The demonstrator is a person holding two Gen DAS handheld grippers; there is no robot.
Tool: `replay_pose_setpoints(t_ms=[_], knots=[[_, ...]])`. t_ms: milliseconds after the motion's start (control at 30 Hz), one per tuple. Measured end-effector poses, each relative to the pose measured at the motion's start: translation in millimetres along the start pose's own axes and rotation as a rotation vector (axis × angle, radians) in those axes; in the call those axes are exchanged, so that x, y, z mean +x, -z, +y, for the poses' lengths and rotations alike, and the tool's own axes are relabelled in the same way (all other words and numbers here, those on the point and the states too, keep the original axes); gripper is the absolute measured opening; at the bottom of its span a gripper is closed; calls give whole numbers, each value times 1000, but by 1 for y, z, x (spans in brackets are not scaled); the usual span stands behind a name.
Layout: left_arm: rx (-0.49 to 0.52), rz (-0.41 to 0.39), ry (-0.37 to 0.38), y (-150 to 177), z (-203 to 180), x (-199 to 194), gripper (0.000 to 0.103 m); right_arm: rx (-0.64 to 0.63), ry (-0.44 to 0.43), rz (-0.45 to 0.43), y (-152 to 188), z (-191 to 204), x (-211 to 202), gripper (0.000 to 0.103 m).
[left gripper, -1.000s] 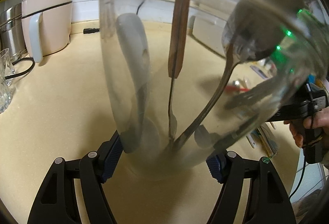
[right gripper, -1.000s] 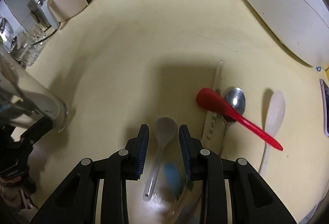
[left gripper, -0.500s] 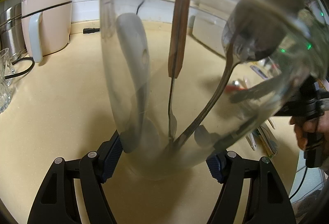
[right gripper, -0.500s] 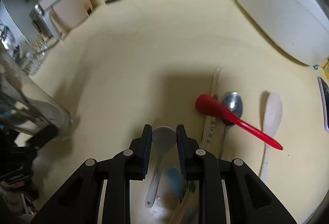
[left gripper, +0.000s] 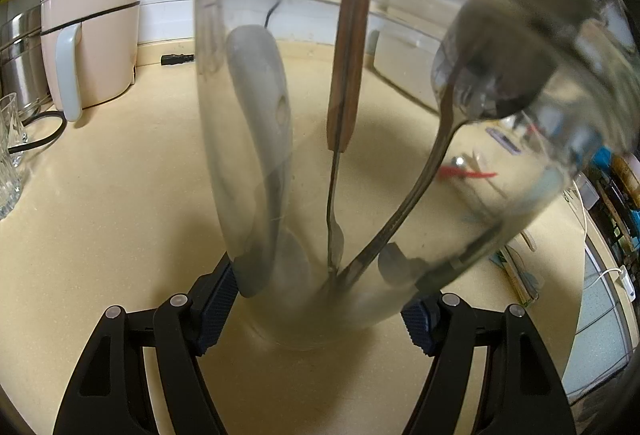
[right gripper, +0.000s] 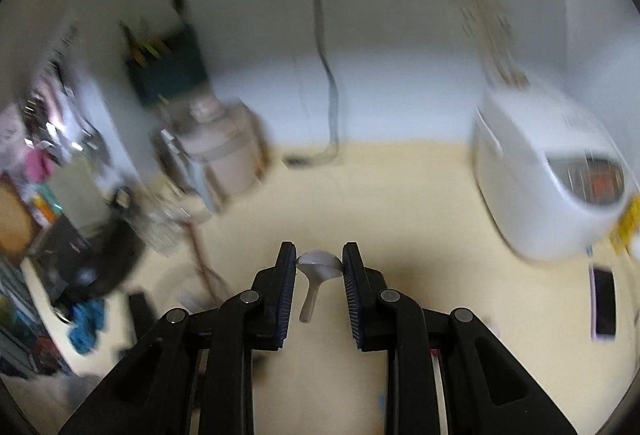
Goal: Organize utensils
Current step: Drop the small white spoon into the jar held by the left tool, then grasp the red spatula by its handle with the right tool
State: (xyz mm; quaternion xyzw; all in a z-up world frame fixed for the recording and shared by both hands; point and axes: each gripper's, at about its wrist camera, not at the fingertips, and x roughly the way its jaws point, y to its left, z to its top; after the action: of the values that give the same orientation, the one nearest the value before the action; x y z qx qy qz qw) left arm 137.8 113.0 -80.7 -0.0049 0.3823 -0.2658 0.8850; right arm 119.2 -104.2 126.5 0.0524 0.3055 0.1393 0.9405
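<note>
My left gripper (left gripper: 320, 299) is shut on a tall clear glass jar (left gripper: 400, 115), held tilted above the beige counter. Inside the jar stand a grey spatula (left gripper: 260, 107), a wooden-handled utensil (left gripper: 348, 67) and a metal spoon (left gripper: 472, 91). Through the glass a red spoon (left gripper: 468, 173) shows lying on the counter. In the right wrist view my right gripper (right gripper: 319, 267) is shut on the bowl of a small white spoon (right gripper: 318, 267), lifted off the counter with its handle hanging down toward the camera. The picture there is motion-blurred.
A pink electric kettle (left gripper: 92, 47) and a steel pot (left gripper: 20, 59) stand at the back left, with a crystal glass (left gripper: 10, 151) and a black cable (left gripper: 36, 139). A white rice cooker (right gripper: 548, 179) sits at the right, a phone (right gripper: 604, 301) near it.
My right gripper closed on the white spoon and lifted it well off the counter, tilting up so the wall and appliances came into view. The left gripper and jar stayed still.
</note>
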Motion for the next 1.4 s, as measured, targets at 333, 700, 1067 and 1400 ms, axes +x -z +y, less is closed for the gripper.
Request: replay_pose_setpoints(t_ms=[333, 700, 1067, 1400], knots=[[0, 0, 0, 0, 0, 0, 76, -86, -189, 93, -1, 65, 37, 24], [0, 0, 0, -1, 0, 0, 76, -86, -153, 231, 33, 67, 71, 30], [-1, 0, 1, 1, -2, 1, 76, 129, 49, 142, 24, -61, 13, 33], [-1, 0, 1, 1, -1, 1, 76, 170, 187, 402, 91, -158, 45, 33]])
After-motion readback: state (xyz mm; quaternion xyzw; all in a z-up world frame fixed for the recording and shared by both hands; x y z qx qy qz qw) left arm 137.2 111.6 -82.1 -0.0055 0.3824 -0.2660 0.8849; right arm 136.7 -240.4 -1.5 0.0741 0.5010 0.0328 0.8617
